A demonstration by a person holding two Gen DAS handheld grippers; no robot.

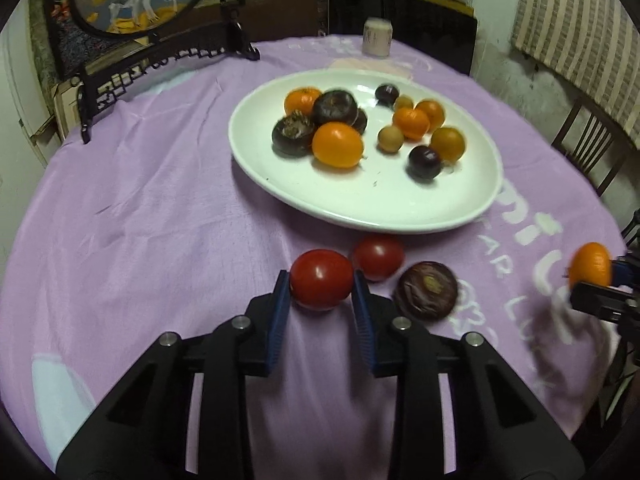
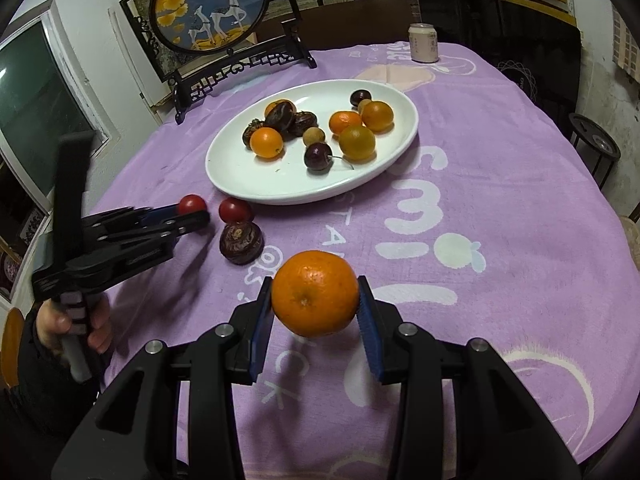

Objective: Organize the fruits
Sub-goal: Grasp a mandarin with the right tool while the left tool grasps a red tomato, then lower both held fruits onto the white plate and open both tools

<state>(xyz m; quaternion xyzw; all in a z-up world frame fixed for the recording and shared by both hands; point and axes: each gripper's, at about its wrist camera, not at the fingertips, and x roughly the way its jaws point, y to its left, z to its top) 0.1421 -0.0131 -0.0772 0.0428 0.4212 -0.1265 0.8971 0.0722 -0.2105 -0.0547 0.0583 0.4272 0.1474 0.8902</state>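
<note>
Step in hand: both hand-held grippers appear to be picking loose fruit off the bench to add it to the white oval plate (image 1: 280, 184), the landmark used below.
Left hand-held gripper (image 1: 321, 286): nearest the camera, short of the plate's near rim; its blue pads are closed against both sides of a red tomato (image 1: 321, 280), which seems to rest on the purple cloth (image 1: 140, 208).
Right hand-held gripper (image 2: 316, 300): near side of the plate and to its right; clamped on an orange mandarin (image 2: 315, 292), held clear of the cloth.
Fruit not yet gripped: a second red tomato (image 1: 378, 256) lies between the gripped tomato and the plate rim; a dark wrinkled fruit (image 1: 426, 291) lies just right of it, apart from the plate.
Plate contents: mandarins, dark fruits and two small tan ones, already gathered inside the rim.
Next move, judged: lift each held fruit, carry it over the near rim, lower it onto a bare patch and let go without knocking the others.
Beyond the plate: a pale drinks can (image 1: 377, 37) and a framed round deer picture (image 2: 210, 4).
</note>
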